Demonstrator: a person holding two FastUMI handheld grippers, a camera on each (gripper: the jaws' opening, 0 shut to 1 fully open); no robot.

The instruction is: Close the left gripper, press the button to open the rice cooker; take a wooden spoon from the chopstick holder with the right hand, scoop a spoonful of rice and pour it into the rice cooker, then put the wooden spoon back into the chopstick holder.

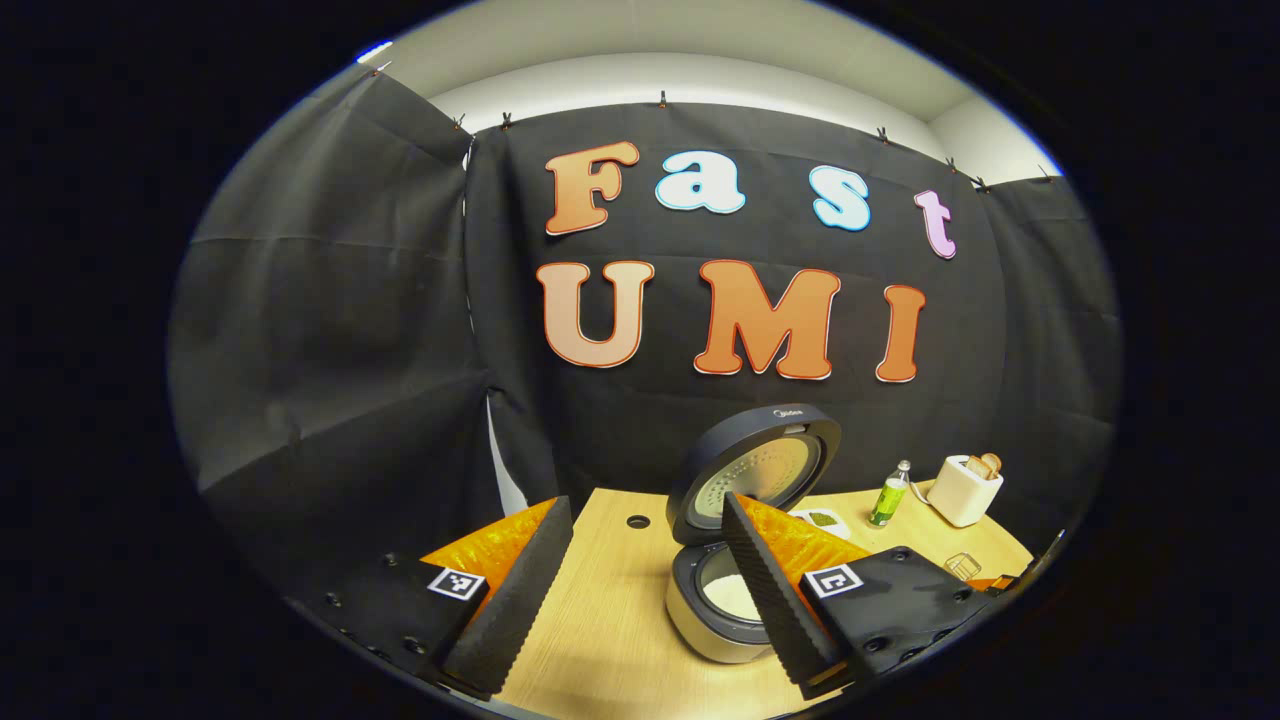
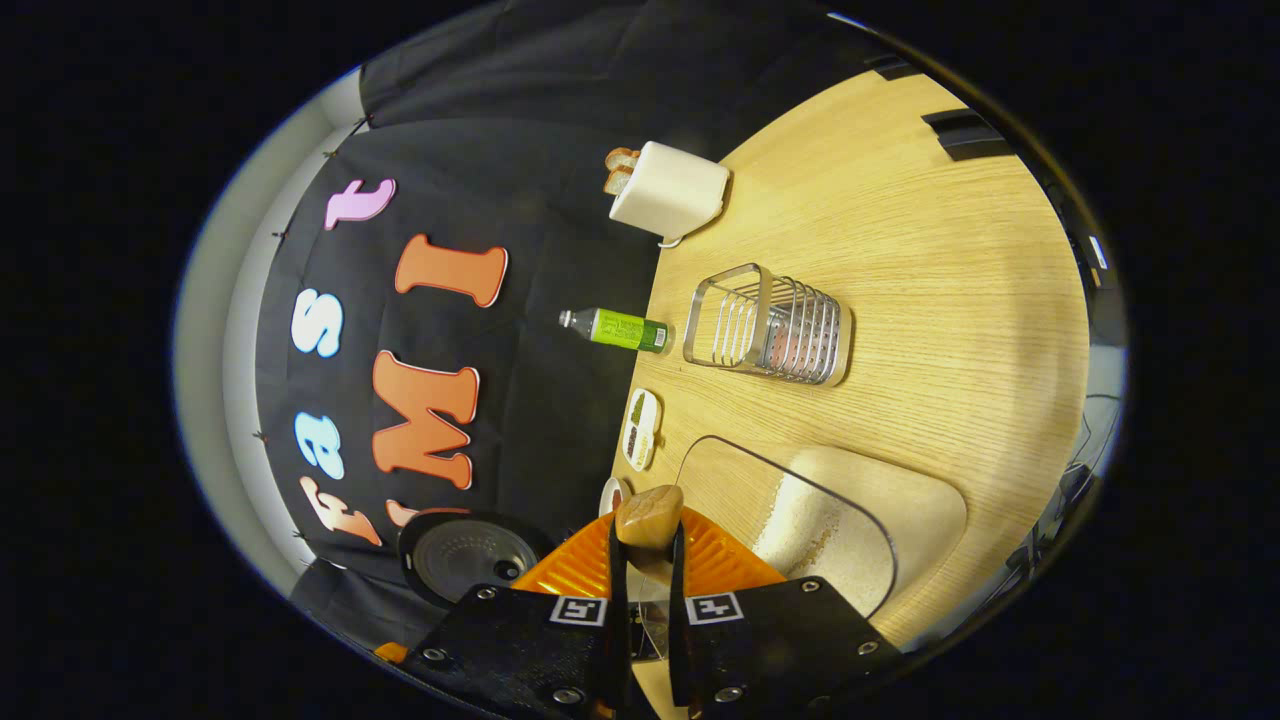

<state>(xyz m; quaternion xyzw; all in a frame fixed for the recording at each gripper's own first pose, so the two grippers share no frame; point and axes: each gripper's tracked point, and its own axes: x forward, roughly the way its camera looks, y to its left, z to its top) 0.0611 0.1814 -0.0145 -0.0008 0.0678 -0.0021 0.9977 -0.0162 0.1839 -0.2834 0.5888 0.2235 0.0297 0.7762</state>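
Two fingers of your right gripper (image 2: pixel 648 560) are pinched narrow on the wooden spoon (image 2: pixel 649 517), whose rounded wooden end pokes up just past the fingertips in the right gripper view; which end of the spoon that is, you cannot tell from here. It should handle as a light, stiff, smooth thing, so it may twist in a pinch; hold it along the handle, not the bowl, and keep the squeeze firm. Just beside the spoon sits the clear tub of rice (image 2: pixel 850 520), and well beyond it the wire chopstick holder (image 2: pixel 770 325) stands on the table (image 2: pixel 950 250). Your left gripper (image 1: pixel 650 590) hangs with its fingers spread wide, holding nothing, and the rice cooker (image 1: pixel 725 600) stands between and beyond them, lid already up, white rice showing inside the pot. Judging by that, the scoop or the pour is the step in hand.
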